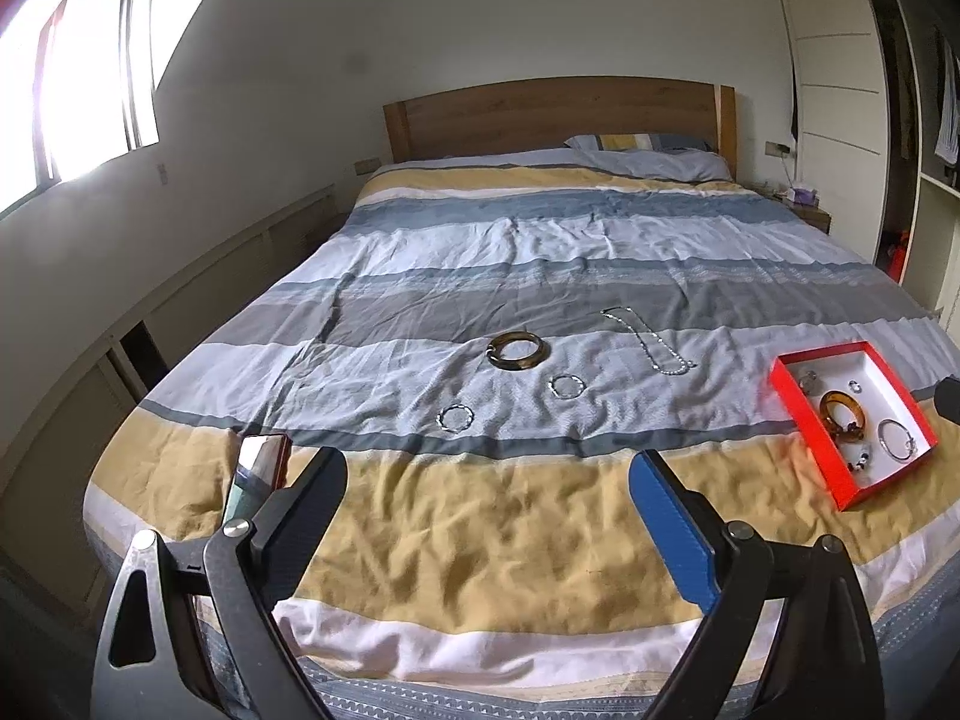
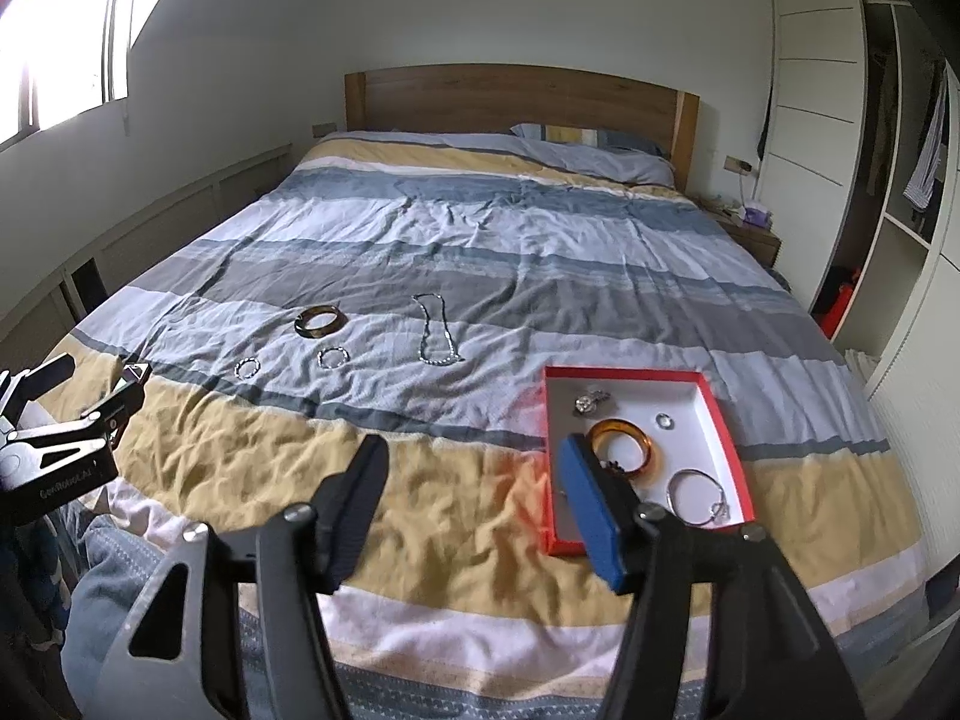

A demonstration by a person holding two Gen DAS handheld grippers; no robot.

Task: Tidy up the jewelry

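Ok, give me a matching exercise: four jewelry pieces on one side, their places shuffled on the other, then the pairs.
Things:
1. amber bangle
2. dark brown bangle
3. silver chain necklace
4. large silver hoop

Places:
A. stretched out on the striped duvet, between the loose bangle and the box
B. middle of the red box
C. near corner of the red box
D. on the duvet, beyond two small silver rings

Pairs: 1-B, 2-D, 3-A, 4-C

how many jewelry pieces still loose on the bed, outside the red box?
4: brown bangle, necklace to its right, two small silver rings nearer the camera. None seem hidden.
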